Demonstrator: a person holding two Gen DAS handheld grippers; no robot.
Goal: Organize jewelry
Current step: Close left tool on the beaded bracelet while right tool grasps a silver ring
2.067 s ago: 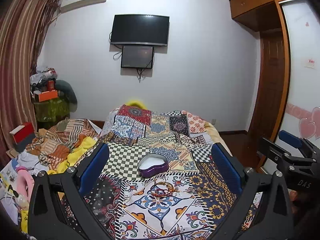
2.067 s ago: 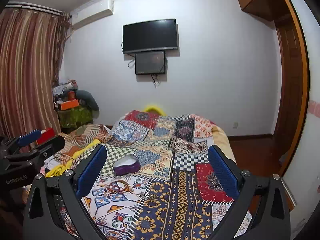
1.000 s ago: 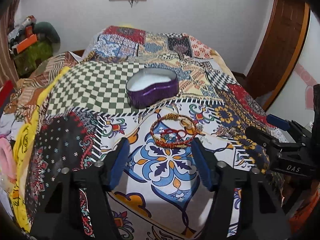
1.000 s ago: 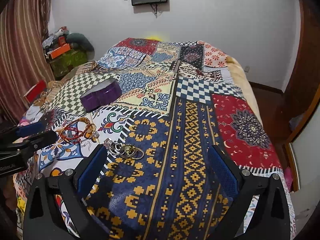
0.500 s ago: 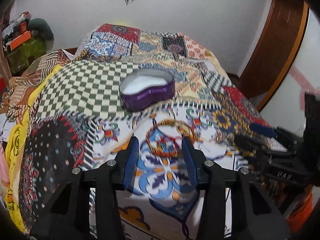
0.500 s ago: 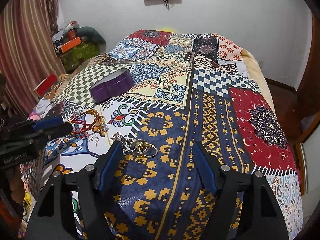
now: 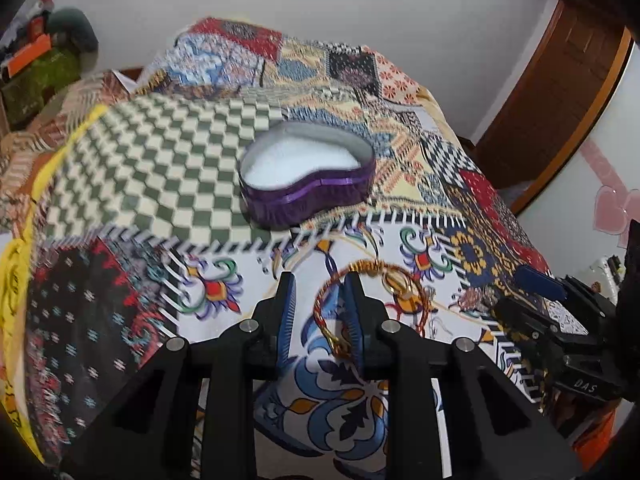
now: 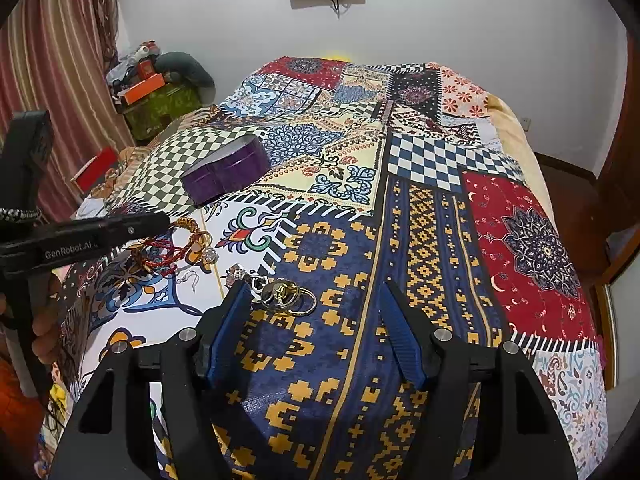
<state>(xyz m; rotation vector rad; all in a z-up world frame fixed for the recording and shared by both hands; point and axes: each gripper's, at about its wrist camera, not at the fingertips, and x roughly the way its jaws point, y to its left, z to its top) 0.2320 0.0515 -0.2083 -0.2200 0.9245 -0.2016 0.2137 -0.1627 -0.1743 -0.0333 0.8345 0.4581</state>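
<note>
- The left gripper [image 7: 317,312] hangs low over the patterned bedspread [image 7: 152,168], its fingers [image 7: 286,312] drawn close but not quite together, with a narrow gap between them.
- The red and gold bracelet [image 7: 362,280] lies on the bedspread with its near-left arc crossing that gap; the rest of the loop spreads ahead and to the right of the fingers. Whether the pads already touch it cannot be told.
- The purple kidney-shaped box [image 7: 306,176], open with a white lining, sits straight ahead of the left gripper, beyond the bracelet, so the carry would likely run forward.
- The right gripper [image 8: 314,320] has its fingers [image 8: 228,332] wide apart; the metal rings [image 8: 288,298] lie just ahead of its left finger, off-centre, so it would need to shift left.
- The left gripper is the nearer one to the bracelet, the right to the rings.
- Against half a second earlier, the left fingers have narrowed markedly and dropped closer to the bracelet; the right gripper looks nearly unchanged.
</note>
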